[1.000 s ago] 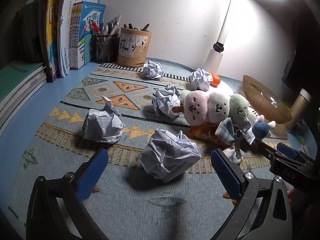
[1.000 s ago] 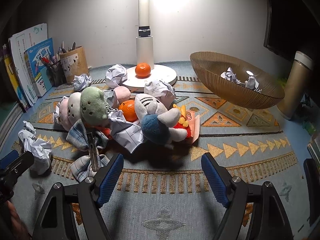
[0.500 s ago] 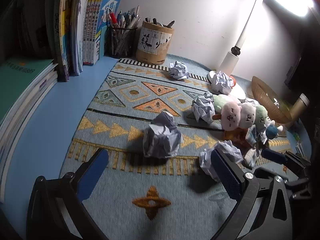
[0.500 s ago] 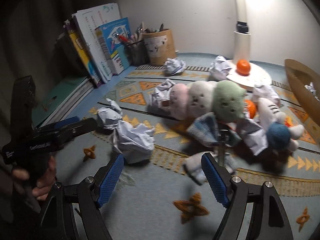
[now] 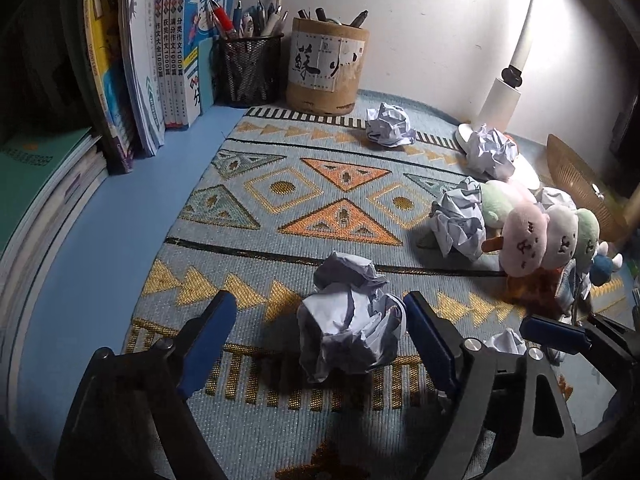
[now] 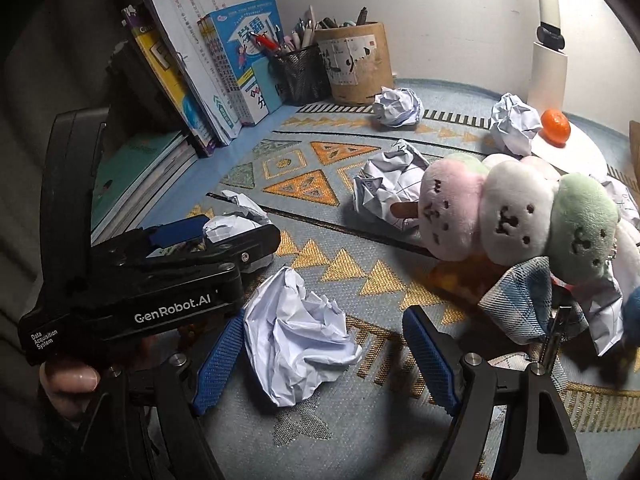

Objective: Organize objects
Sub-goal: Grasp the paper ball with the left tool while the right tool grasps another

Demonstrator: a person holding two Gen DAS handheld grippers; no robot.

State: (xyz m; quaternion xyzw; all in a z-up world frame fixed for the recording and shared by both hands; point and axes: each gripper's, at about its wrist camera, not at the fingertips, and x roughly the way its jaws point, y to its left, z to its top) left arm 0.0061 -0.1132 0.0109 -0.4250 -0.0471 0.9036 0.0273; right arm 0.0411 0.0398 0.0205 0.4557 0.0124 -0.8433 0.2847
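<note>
Several crumpled paper balls lie on a patterned mat. My left gripper [image 5: 316, 336] is open around one paper ball [image 5: 348, 320], its right pad touching the paper. My right gripper [image 6: 324, 356] is open around another paper ball [image 6: 296, 336], the ball against its left pad. The left gripper's body [image 6: 160, 284] shows in the right wrist view, with its paper ball [image 6: 236, 220] between its blue pads. A pink, white and green plush skewer [image 6: 516, 212] lies on a heap of toys and cloth to the right.
Books [image 5: 132, 60], a mesh pen cup [image 5: 248, 68] and a bamboo pen holder [image 5: 324, 68] stand at the back left. A lamp [image 6: 548, 64] with an orange [image 6: 556, 126] on its base is at back right. A woven basket [image 5: 576, 184] sits far right.
Both grippers swung left and moved down. The left one came forward over its paper ball and narrowed its jaws around it. The right one now straddles the nearer paper ball.
</note>
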